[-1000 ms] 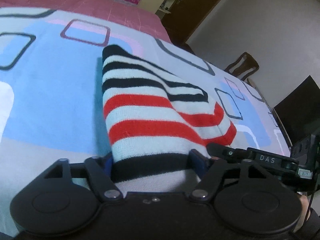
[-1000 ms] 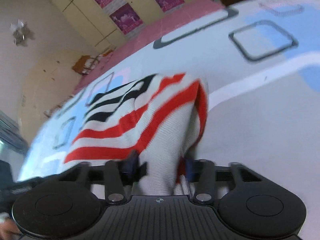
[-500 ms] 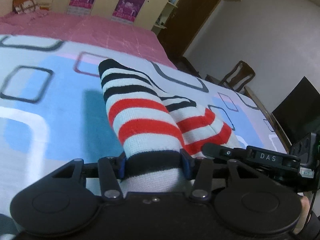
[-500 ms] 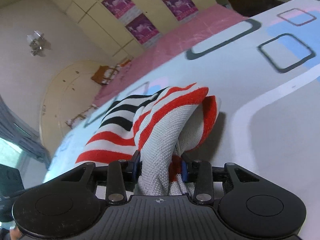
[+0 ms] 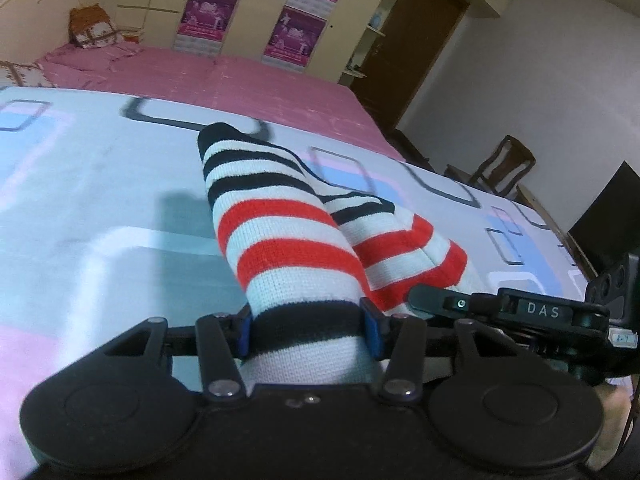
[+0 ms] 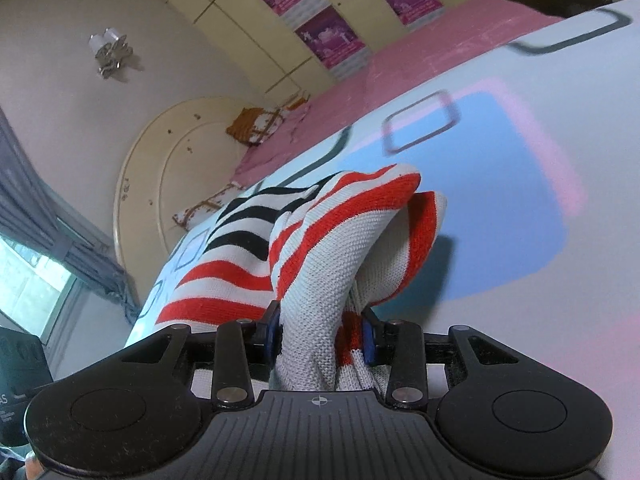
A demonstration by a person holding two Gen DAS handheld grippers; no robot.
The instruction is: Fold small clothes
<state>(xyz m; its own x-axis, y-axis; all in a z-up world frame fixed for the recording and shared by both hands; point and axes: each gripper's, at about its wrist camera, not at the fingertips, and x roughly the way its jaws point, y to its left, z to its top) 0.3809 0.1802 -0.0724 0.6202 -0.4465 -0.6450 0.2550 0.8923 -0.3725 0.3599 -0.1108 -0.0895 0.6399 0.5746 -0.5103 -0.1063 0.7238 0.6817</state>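
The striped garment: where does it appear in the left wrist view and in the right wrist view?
Left wrist view: the striped garment runs from centre down into the left gripper, whose jaws clamp its black band.
Right wrist view: it fills the centre, bunched in the right gripper.
Shared landmark: the purple posters on the cream cupboards, top of both views.

Two wrist fisheyes, low and close over the bed

Each looks forward along its fingers, hard up against the striped garment (image 5: pixel 288 236) (image 6: pixel 320 240); both share it, the patterned bedspread (image 5: pixel 100 184) (image 6: pixel 520 208) and purple posters (image 5: pixel 294 36) (image 6: pixel 332 36) at top.
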